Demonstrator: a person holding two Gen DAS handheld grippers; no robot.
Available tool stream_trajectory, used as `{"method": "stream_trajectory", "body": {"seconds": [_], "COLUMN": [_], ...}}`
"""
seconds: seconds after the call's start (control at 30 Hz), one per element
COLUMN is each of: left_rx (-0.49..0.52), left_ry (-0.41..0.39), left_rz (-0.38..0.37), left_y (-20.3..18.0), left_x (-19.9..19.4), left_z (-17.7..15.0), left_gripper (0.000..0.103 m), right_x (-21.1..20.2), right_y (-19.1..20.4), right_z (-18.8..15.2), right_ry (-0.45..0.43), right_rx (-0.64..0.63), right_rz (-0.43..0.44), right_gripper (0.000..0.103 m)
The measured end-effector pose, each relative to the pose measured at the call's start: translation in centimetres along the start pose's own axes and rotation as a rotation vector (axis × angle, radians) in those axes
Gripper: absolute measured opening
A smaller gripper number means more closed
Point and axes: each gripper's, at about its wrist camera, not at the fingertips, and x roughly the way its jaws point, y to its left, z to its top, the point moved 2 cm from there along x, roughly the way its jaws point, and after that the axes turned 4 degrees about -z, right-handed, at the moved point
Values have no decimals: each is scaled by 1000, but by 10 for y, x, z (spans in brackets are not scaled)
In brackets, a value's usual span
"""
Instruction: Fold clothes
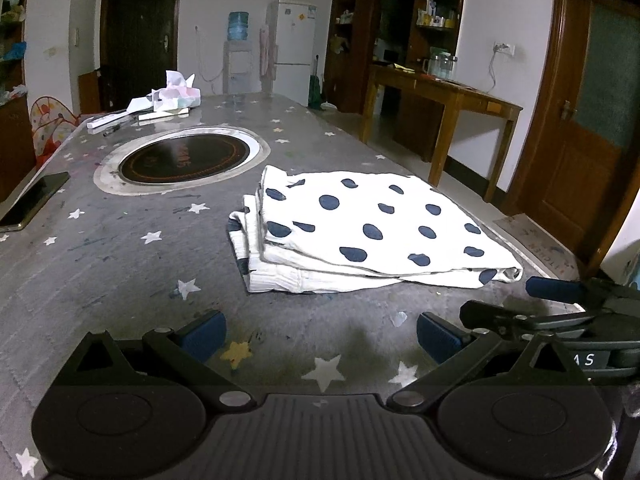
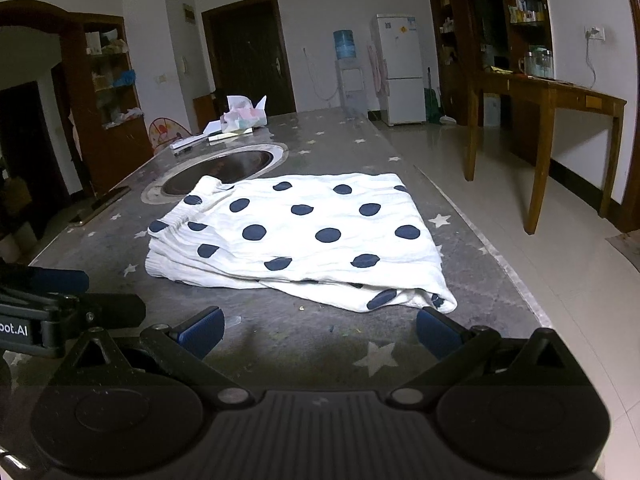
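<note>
A white garment with dark blue dots [image 1: 360,228] lies folded in layers on the grey star-patterned table [image 1: 120,264]; it also shows in the right wrist view [image 2: 304,236]. My left gripper [image 1: 320,336] is open and empty, just short of the garment's near edge. My right gripper [image 2: 320,332] is open and empty, close in front of the garment's near right corner. The right gripper shows at the right of the left wrist view [image 1: 560,308]; the left gripper shows at the left of the right wrist view [image 2: 48,300].
A round inset hotplate [image 1: 182,162] sits behind the garment. A phone [image 1: 34,200] lies at the table's left edge. Tissues, papers and a pen [image 1: 168,100] lie at the far end. The table's right edge [image 2: 492,248] drops to tiled floor; a wooden side table [image 2: 560,120] stands beyond.
</note>
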Motion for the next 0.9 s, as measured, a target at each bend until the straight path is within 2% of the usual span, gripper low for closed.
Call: {"method": "stream_trajectory", "body": {"seconds": [0.9], "left_rx": [4], "left_ry": [15], "left_rz": [1], "left_y": [3], "left_x": [15], "left_z": [7], "left_gripper": [103], "right_x": [12], "right_y": [-2], "right_z": [7], "right_ry": [14], "right_rx": [9], "right_rz": [-15], "right_gripper": [103]}}
